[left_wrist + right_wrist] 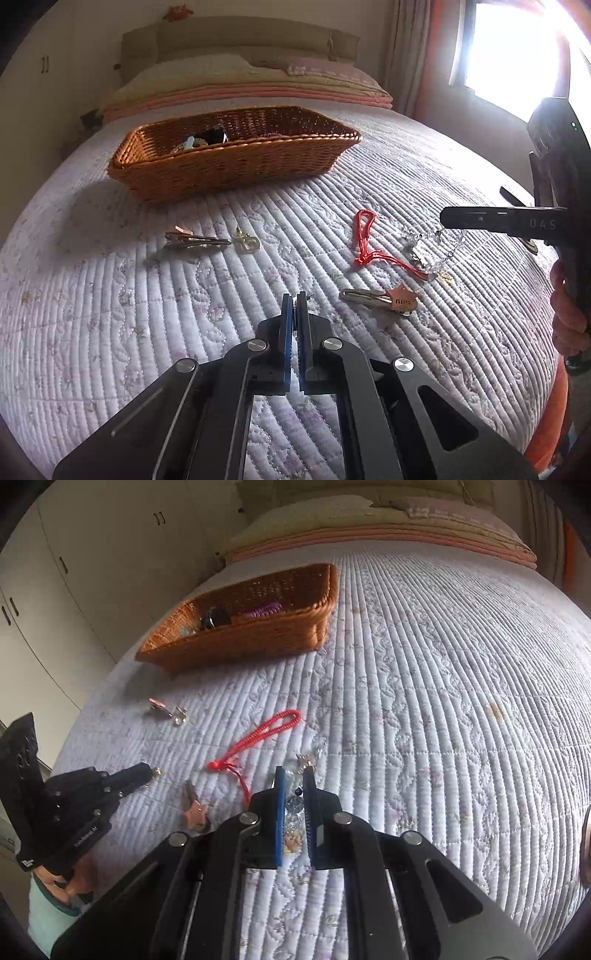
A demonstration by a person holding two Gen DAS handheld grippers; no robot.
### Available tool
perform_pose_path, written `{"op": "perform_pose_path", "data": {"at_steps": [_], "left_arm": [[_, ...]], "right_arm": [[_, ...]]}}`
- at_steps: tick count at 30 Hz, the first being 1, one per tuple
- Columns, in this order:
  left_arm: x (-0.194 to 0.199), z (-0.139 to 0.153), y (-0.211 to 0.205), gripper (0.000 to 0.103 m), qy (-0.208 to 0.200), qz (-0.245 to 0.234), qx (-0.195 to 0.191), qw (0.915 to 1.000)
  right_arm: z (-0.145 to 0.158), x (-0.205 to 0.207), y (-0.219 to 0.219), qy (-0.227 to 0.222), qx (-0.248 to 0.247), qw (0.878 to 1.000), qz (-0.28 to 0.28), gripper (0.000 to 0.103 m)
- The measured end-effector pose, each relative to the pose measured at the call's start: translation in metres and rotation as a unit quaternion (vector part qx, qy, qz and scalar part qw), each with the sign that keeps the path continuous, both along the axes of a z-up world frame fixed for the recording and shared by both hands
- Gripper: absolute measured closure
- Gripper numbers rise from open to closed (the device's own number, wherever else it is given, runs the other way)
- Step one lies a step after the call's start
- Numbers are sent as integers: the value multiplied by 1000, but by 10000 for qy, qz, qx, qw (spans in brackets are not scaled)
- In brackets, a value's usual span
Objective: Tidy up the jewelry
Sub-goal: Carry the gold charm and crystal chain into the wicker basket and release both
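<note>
On the quilted bed stands a wicker basket (236,173) (258,635) with a black item and a purple coil inside. My right gripper (445,218) (295,771) is shut on a silver crystal chain (428,236) (297,805), which dangles just above the quilt. My left gripper (295,295) (149,770) is shut low over the quilt, and a small gold piece (157,771) shows at its tips. Loose on the quilt lie a red cord (365,236) (258,738), a star hair clip (388,299) (195,808), a second clip (195,240) (159,706) and a gold earring (247,242) (180,716).
Pillows (236,77) and a headboard close the far end of the bed. A bright window (517,55) is on the right and white wardrobes (55,590) on the left. A person's hand (569,314) holds the right gripper near the bed's right edge.
</note>
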State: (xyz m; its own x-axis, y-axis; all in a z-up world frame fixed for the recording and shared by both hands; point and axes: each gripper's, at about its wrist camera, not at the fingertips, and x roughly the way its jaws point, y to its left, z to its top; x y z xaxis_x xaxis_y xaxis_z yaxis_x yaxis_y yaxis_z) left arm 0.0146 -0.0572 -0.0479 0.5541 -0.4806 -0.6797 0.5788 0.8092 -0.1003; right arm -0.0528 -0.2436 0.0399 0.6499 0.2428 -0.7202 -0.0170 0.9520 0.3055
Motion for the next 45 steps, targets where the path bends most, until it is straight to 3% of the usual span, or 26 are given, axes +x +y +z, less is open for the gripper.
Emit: {"op": "perform_pose_path", "data": {"at_steps": [12, 17, 22, 29, 34, 37, 45], "left_arm": [[-7, 23, 8, 103, -239, -6, -345, 9991], [-2, 46, 7, 103, -483, 0, -423, 9979], [24, 79, 7, 103, -753, 35, -593, 9954], [93, 109, -4, 103, -946, 212, -605, 9935], [150, 105, -7, 103, -707, 416, -763, 9937], [178, 93, -9, 103, -547, 633, -658, 9943], [222, 54, -14, 103, -107, 997, -388, 9942]], "right_arm": [[38, -10, -1, -371, 89, 9993, 62, 95], [62, -4, 1, -614, -33, 9981, 76, 95], [94, 17, 6, -969, -160, 9951, 91, 95], [125, 78, 16, -1321, -203, 9909, 134, 95], [125, 132, 21, -1295, -240, 9912, 145, 95], [116, 169, 26, -1137, -193, 9931, 222, 95], [62, 237, 30, -549, -135, 9984, 90, 95]]}}
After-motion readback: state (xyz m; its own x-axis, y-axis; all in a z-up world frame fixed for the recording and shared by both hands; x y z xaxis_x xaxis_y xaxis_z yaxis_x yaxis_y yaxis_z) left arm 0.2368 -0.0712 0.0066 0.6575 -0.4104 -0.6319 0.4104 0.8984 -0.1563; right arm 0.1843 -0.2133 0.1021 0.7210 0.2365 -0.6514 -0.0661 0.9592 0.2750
